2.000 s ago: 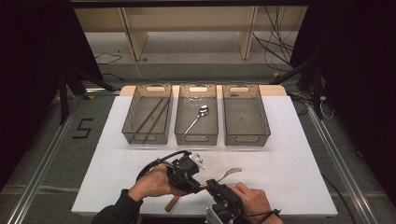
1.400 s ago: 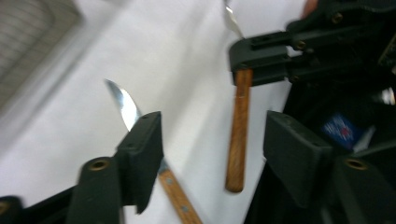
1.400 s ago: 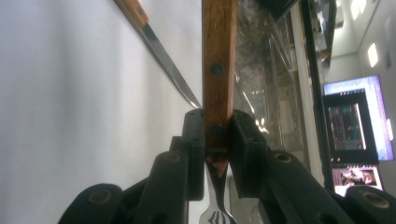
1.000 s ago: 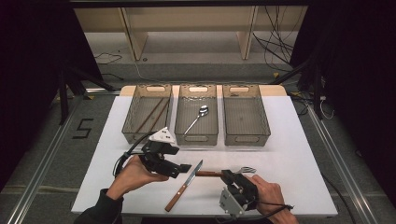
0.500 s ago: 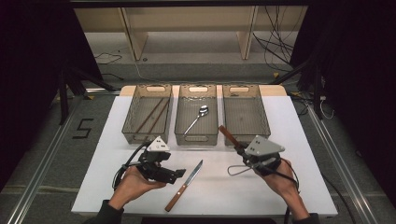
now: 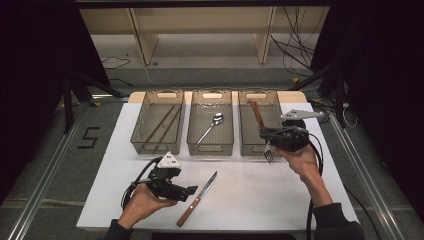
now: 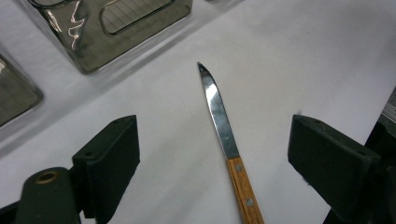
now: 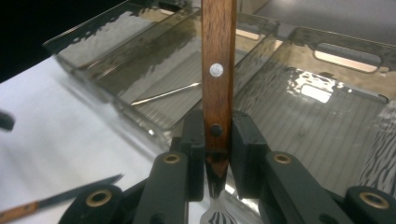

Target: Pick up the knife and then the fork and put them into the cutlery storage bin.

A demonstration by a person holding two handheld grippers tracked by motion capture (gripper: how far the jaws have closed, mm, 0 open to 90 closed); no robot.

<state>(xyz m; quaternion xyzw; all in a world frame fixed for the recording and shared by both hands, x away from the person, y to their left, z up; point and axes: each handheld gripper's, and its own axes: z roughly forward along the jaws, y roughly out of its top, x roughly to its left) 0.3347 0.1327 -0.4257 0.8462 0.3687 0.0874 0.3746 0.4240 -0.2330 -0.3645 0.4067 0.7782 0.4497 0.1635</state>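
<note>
A wooden-handled fork is clamped by its handle in my right gripper, which is shut on it. The handle slants up over the right-hand bin and the tines hang just in front of that bin. A knife with a wooden handle lies flat on the white table near the front. My left gripper is low beside it. Its jaws have just been opening and stand wide, with the knife on the table between them and no pad touching it.
Three clear bins stand in a row at the back. The left bin holds brown chopsticks, the middle bin a spoon. White table surface stretches between both hands. Dark floor surrounds the table.
My right gripper has carried the fork up and away from the table's front to the right bin. My left gripper has sunk toward the table by the knife, which has not moved.
</note>
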